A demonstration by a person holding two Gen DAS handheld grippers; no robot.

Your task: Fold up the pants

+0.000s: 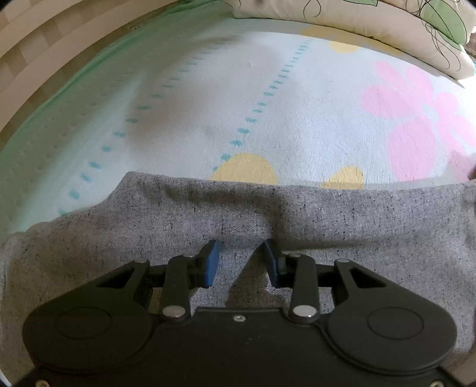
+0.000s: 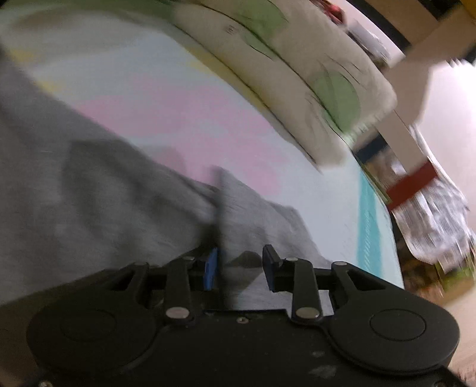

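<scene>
The grey speckled pants (image 1: pixel 208 214) lie flat on a bed with a flowered sheet (image 1: pixel 267 89). In the left wrist view they fill the lower half, with a straight far edge. My left gripper (image 1: pixel 241 256) is open just above the cloth, its blue pads (image 1: pixel 211 262) apart and empty. In the blurred right wrist view the pants (image 2: pixel 104 202) spread to the left, and a raised fold of cloth (image 2: pixel 238 202) stands between the open fingers of my right gripper (image 2: pixel 241 262). The jaws are apart and do not pinch the fold.
A cream pillow with green leaves (image 1: pixel 386 26) lies along the far side of the bed and shows in the right wrist view (image 2: pixel 312 74). A striped wall (image 1: pixel 35 53) stands at the left. The bed's edge (image 2: pixel 386 220) and room clutter (image 2: pixel 431 214) are at the right.
</scene>
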